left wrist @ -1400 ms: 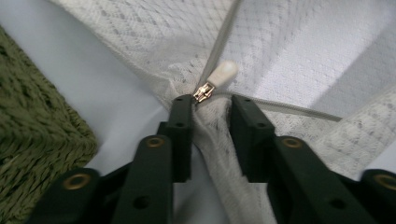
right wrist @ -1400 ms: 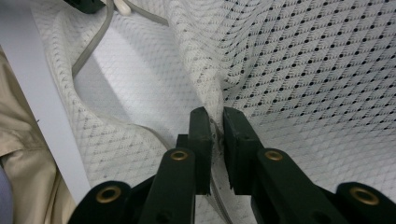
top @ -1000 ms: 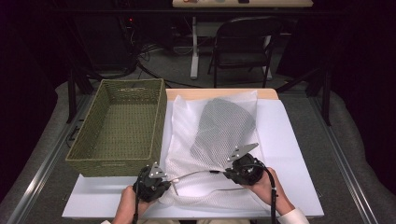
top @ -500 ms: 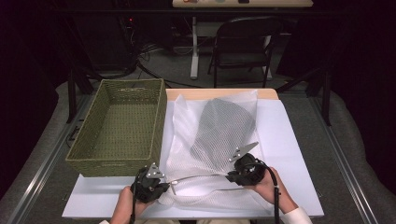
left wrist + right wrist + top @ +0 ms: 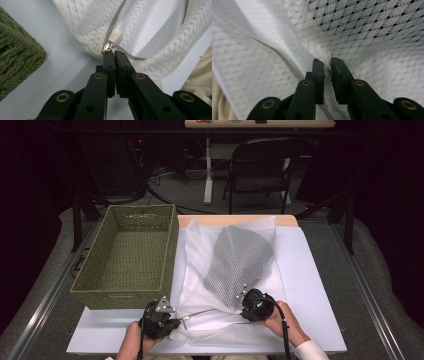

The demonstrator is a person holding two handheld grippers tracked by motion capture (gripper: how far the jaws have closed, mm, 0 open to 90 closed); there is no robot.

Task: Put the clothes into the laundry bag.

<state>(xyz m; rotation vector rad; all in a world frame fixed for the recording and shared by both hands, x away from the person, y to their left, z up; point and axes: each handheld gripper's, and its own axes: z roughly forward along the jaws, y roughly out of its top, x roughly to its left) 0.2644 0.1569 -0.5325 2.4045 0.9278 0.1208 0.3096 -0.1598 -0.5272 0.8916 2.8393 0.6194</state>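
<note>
White mesh bag (image 5: 230,270) lies far of us, its zipper running left-right between our left gripper (image 5: 111,53) clamping the zipper pull (image 5: 108,47) and right gripper (image 5: 327,62) pinching mesh.

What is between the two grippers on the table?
In the high view, the near edge of the white mesh bag stretches between the left gripper and the right gripper, with its zipper line running across.

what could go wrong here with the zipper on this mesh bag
1. The left hand-held gripper pinches just the small metal zipper pull, so it might slip free.
2. The right hand-held gripper grips bunched mesh of the white mesh laundry bag; its jaws have just been opening, so the cloth may slide out.
3. Loose mesh beside the zipper could snag.
</note>
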